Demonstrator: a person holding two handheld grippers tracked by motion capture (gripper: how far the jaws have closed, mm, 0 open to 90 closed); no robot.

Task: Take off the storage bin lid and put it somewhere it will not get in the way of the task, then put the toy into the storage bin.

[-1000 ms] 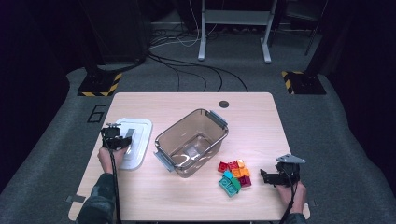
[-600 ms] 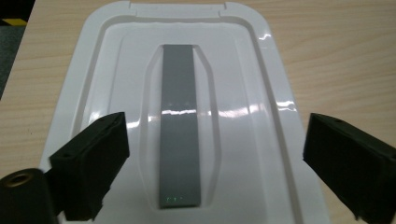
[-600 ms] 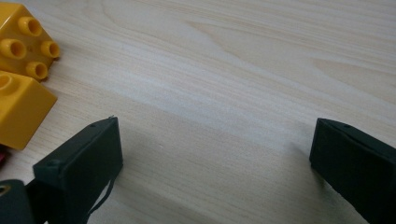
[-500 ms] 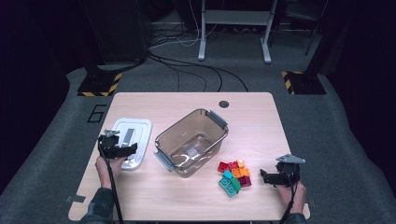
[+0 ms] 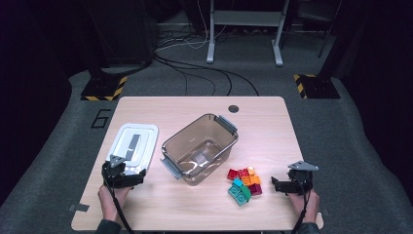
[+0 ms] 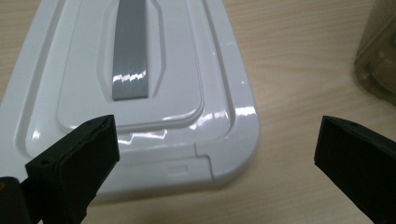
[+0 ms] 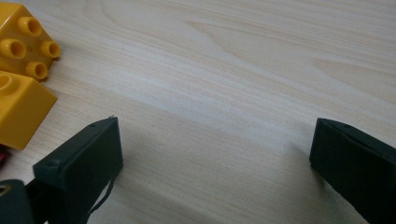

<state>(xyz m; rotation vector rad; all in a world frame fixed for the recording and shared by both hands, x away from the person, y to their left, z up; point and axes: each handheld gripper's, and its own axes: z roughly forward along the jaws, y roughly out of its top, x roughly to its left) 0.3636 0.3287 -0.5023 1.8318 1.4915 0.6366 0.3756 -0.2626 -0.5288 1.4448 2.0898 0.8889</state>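
In the left gripper view the white lid [image 6: 140, 93] runs off the top and left edges, and the clear container [image 6: 378, 60] is cut by the right edge. In the right gripper view the yellow bricks [image 7: 21, 74] are cropped at the left. From above, the brick pile [image 5: 243, 184] is too small to count.
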